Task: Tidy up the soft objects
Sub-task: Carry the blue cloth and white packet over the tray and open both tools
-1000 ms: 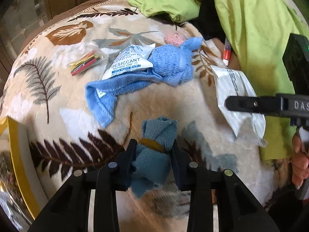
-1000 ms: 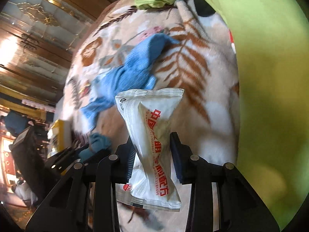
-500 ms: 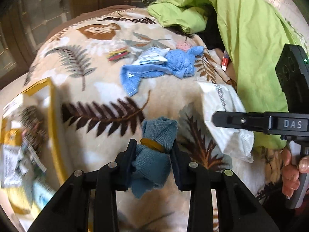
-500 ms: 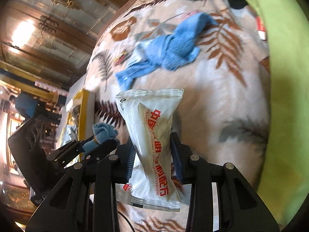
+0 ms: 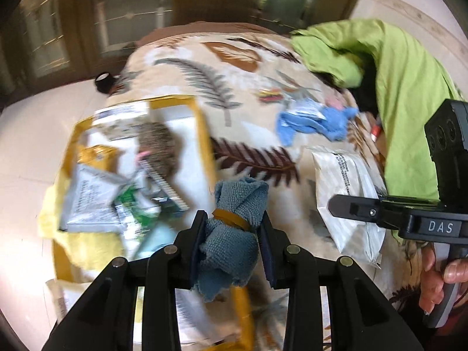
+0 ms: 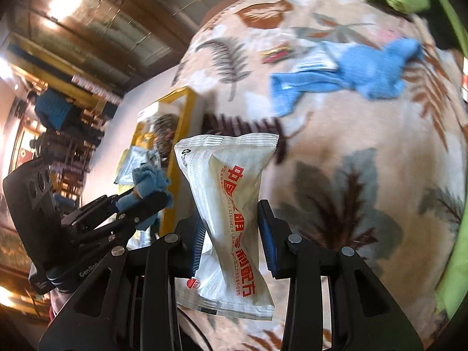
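Note:
My left gripper (image 5: 232,235) is shut on a rolled grey-blue cloth (image 5: 234,225) bound with a yellow band, held above the right edge of a yellow-rimmed box (image 5: 201,134) full of packets. My right gripper (image 6: 234,234) is shut on a white packet with red print (image 6: 231,213), held above the leaf-patterned blanket (image 6: 351,146). The packet also shows in the left wrist view (image 5: 345,193), with the right gripper (image 5: 333,203) to its right. The left gripper (image 6: 152,196) with its cloth shows in the right wrist view beside the box (image 6: 184,134).
A loose blue towel (image 5: 316,122) with a desiccant sachet (image 5: 304,108) lies further back on the blanket. A small bag of coloured sticks (image 5: 270,96) lies near it. A green sheet (image 5: 409,93) is heaped on the right. A black cap (image 5: 103,81) sits by the blanket edge.
Both grippers have swung left with their loads. The yellow box has come fully into view under the left gripper, and the blue towel has fallen further away.

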Motion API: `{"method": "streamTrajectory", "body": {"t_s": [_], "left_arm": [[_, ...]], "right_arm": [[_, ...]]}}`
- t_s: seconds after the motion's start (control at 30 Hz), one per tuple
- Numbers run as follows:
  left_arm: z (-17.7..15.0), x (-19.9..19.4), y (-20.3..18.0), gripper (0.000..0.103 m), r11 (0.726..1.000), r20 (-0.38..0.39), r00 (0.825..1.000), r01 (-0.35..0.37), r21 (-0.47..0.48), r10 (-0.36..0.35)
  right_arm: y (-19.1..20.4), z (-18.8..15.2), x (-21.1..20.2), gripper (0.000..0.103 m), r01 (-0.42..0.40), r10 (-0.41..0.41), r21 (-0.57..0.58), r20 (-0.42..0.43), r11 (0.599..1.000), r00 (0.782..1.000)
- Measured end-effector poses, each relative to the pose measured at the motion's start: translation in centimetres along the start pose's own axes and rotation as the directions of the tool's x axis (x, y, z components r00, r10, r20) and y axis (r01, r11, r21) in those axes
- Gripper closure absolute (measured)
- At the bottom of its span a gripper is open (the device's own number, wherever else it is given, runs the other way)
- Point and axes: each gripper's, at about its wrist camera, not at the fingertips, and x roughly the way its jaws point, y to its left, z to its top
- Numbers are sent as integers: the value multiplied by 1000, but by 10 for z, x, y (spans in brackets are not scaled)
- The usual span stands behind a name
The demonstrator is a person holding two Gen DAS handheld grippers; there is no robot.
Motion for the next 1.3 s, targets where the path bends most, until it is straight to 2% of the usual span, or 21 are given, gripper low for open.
{"method": "streamTrajectory", "body": {"t_s": [0.3, 0.43, 0.73, 0.8, 0.9, 0.93, 0.97, 1.03, 1.1, 1.17, 1.3], "left_arm": [[8, -12, 60, 69, 987, 15, 996, -85, -137, 88], [18, -2, 82, 69, 977, -10, 990, -139, -161, 140], [28, 20, 114, 69, 957, -50, 985, -172, -234, 164], [30, 24, 116, 69, 956, -53, 984, -176, -236, 168], [32, 27, 118, 62, 953, -50, 984, -176, -246, 169], [32, 27, 118, 56, 953, -48, 984, -175, -247, 169], [33, 27, 118, 45, 952, -47, 983, -182, -247, 176], [34, 26, 119, 29, 947, -44, 980, -197, -255, 192], [35, 22, 120, 27, 943, -31, 980, -196, -270, 195], [35, 18, 121, 27, 939, -28, 981, -193, -286, 194], [34, 9, 122, 27, 933, -27, 977, -208, -293, 210]], "right_arm": [[56, 20, 37, 69, -43, 41, -58, -42, 997, 998], [80, 33, 55, 69, -66, 63, -56, -54, 996, 997], [115, 53, 112, 69, 6, -16, -106, -87, 994, 996], [122, 53, 124, 69, 20, -33, -145, -89, 989, 995], [126, 52, 132, 67, 29, -48, -180, -104, 983, 993], [124, 52, 131, 66, 31, -50, -174, -104, 984, 993], [122, 53, 131, 64, 27, -46, -167, -108, 986, 993], [118, 55, 129, 63, 28, -45, -153, -106, 988, 993], [116, 57, 123, 61, 25, -38, -154, -85, 988, 996], [117, 57, 117, 53, 11, -21, -158, -62, 987, 998], [118, 57, 107, 53, -10, 2, -142, -56, 990, 998]]}}
